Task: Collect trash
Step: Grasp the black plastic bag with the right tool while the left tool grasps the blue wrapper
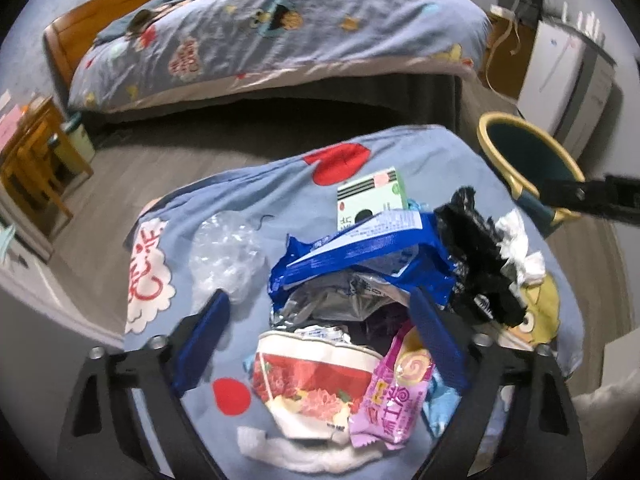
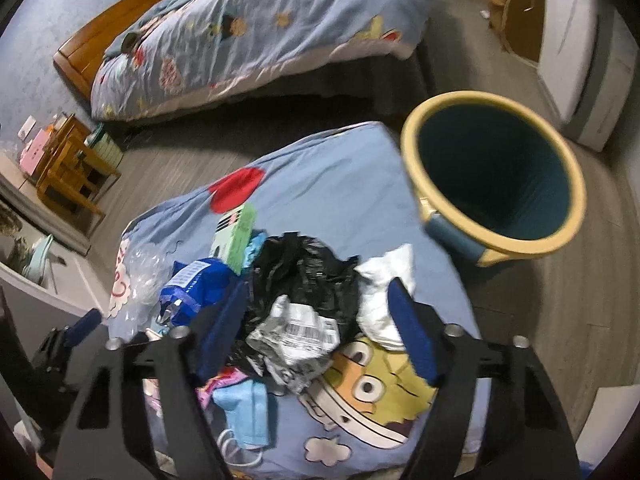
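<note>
A heap of trash lies on a blue cartoon-print cushion (image 1: 280, 184). In the left wrist view my left gripper (image 1: 320, 300) is open over it, its fingers on either side of a blue snack wrapper (image 1: 360, 252) and crumpled foil; a noodle cup (image 1: 316, 384) and pink candy wrapper (image 1: 396, 392) lie nearer the camera. In the right wrist view my right gripper (image 2: 318, 292) is open, straddling a black plastic bag (image 2: 308, 272) and a crumpled label, with a white tissue (image 2: 384, 280) against its right finger. The yellow-rimmed bin (image 2: 496, 176) stands on the floor just right of the cushion.
A green-and-white box (image 1: 372, 196) and clear plastic (image 1: 224, 252) lie at the heap's far side, a blue face mask (image 2: 244, 412) at the near side. A bed (image 1: 280, 32) is across a strip of floor, wooden furniture (image 1: 36, 160) at left, a white cabinet (image 2: 576, 48) beyond the bin.
</note>
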`<move>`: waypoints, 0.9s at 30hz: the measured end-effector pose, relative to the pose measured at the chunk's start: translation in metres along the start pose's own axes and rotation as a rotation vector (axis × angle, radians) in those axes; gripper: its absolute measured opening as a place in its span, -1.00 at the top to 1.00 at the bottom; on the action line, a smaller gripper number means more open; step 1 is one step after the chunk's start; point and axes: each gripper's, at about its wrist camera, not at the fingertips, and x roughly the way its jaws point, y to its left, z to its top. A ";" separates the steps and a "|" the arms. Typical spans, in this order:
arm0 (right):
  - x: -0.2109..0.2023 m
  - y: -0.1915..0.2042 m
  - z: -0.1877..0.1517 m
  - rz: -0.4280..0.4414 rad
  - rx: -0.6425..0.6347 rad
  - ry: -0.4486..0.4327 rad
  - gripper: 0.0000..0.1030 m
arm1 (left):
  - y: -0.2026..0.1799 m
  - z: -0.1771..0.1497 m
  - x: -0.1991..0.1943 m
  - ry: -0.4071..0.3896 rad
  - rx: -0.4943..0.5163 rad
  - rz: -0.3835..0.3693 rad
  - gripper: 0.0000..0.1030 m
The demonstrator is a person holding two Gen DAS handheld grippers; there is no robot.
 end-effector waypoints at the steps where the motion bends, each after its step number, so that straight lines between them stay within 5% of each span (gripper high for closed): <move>1: 0.004 0.002 0.000 0.009 -0.001 0.008 -0.13 | -0.002 0.000 0.005 0.010 0.010 -0.004 -0.56; 6: 0.024 0.016 -0.002 0.077 -0.005 0.077 0.04 | 0.000 0.000 0.017 0.039 0.004 -0.033 -0.37; 14: 0.046 0.030 -0.003 0.056 -0.044 0.139 0.19 | -0.019 -0.003 0.018 0.048 0.048 -0.116 -0.36; 16: 0.055 0.030 -0.006 0.044 -0.052 0.172 0.59 | -0.025 -0.002 0.021 0.047 0.083 -0.108 -0.36; 19: 0.056 0.029 -0.008 0.047 -0.054 0.180 0.86 | -0.033 0.000 0.027 0.052 0.112 -0.110 -0.28; 24: 0.050 0.029 -0.006 0.062 -0.065 0.162 0.97 | -0.039 0.003 0.032 0.067 0.152 -0.145 0.71; 27: 0.046 0.030 -0.005 0.066 -0.068 0.148 0.97 | -0.037 0.006 0.030 0.061 0.138 -0.164 0.98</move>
